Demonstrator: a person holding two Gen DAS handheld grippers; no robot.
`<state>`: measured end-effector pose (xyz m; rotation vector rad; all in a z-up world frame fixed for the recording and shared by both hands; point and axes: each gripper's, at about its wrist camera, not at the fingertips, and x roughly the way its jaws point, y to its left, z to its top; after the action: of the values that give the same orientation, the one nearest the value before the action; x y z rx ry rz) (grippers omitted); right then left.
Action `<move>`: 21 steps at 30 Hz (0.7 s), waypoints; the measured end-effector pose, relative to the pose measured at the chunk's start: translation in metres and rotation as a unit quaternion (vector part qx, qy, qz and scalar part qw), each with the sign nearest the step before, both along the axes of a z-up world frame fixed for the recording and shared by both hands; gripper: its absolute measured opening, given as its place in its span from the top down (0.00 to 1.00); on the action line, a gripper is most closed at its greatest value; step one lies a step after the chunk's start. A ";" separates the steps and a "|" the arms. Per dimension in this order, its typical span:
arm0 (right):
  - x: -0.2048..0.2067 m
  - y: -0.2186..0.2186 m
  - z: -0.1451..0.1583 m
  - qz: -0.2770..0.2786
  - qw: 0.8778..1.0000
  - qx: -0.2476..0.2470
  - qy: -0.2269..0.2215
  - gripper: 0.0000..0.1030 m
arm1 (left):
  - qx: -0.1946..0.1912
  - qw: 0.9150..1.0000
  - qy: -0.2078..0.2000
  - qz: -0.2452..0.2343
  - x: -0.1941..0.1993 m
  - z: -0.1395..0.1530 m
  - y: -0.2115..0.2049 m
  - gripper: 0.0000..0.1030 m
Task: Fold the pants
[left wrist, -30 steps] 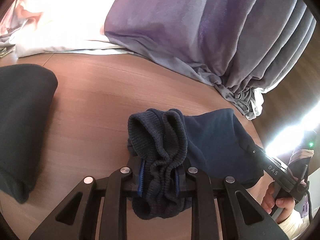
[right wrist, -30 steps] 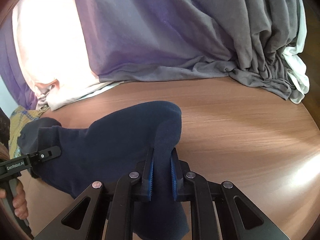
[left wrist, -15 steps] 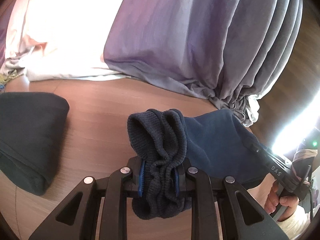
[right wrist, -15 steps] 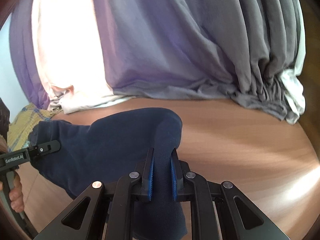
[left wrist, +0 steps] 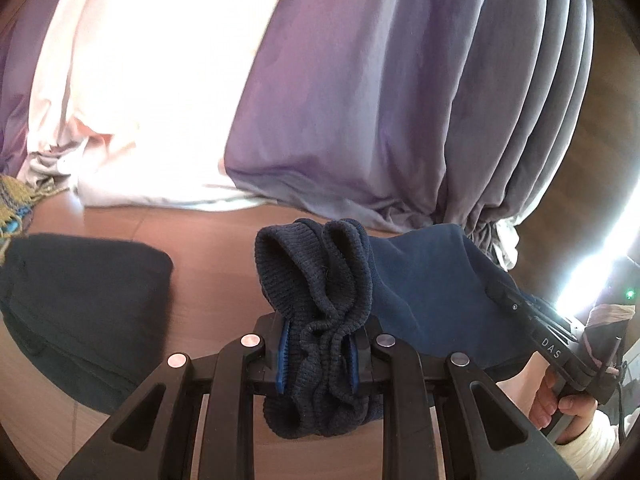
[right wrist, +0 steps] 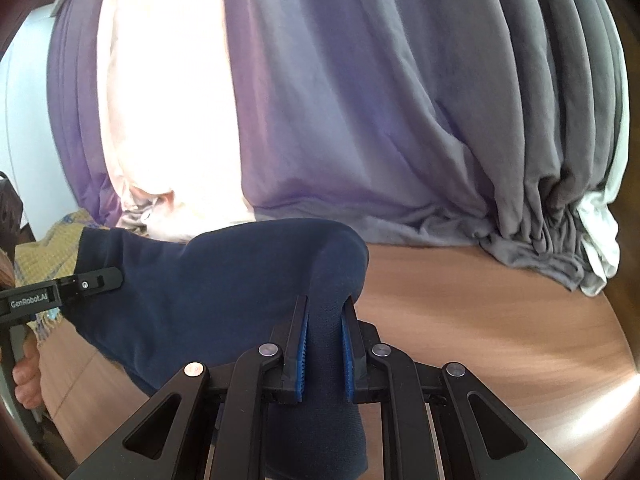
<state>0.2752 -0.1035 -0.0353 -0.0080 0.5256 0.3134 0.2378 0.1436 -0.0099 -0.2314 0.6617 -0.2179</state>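
Navy blue pants (left wrist: 424,292) hang stretched between my two grippers above the wooden table (left wrist: 208,240). My left gripper (left wrist: 320,352) is shut on a bunched ribbed cuff or waistband (left wrist: 316,276) of the pants. My right gripper (right wrist: 324,344) is shut on a smooth fold of the same pants (right wrist: 208,292), which droops below the jaws. In the left wrist view the right gripper's body (left wrist: 556,344) and a hand (left wrist: 560,404) show at right. The other gripper's body (right wrist: 60,292) appears at the left of the right wrist view.
A dark folded garment (left wrist: 80,300) lies on the table at left. Purple-grey curtains (right wrist: 400,120) and a pale sheer curtain (left wrist: 140,80) hang behind the table's far edge. A yellow patterned cloth (right wrist: 52,248) lies at far left. Bare wood (right wrist: 500,332) lies to the right.
Both grippers have risen with the pants and tilted up. The curtains fill more of both views and the table has dropped lower. Both grips are unchanged.
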 end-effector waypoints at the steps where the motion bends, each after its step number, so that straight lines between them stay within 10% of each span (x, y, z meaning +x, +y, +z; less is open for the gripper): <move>1: 0.000 0.003 0.003 0.000 1.000 0.001 -0.003 0.86 | 0.001 1.000 -0.005 -0.002 -0.001 0.004 0.006 0.78; 21: -0.034 0.153 0.037 -0.047 0.997 -0.010 -0.052 0.86 | 0.016 0.997 -0.046 -0.061 -0.005 0.061 0.152 0.78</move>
<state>0.2414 0.0490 0.0013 -0.0191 0.4248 0.2143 0.2328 0.2958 0.0513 -0.1501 0.5879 -0.3329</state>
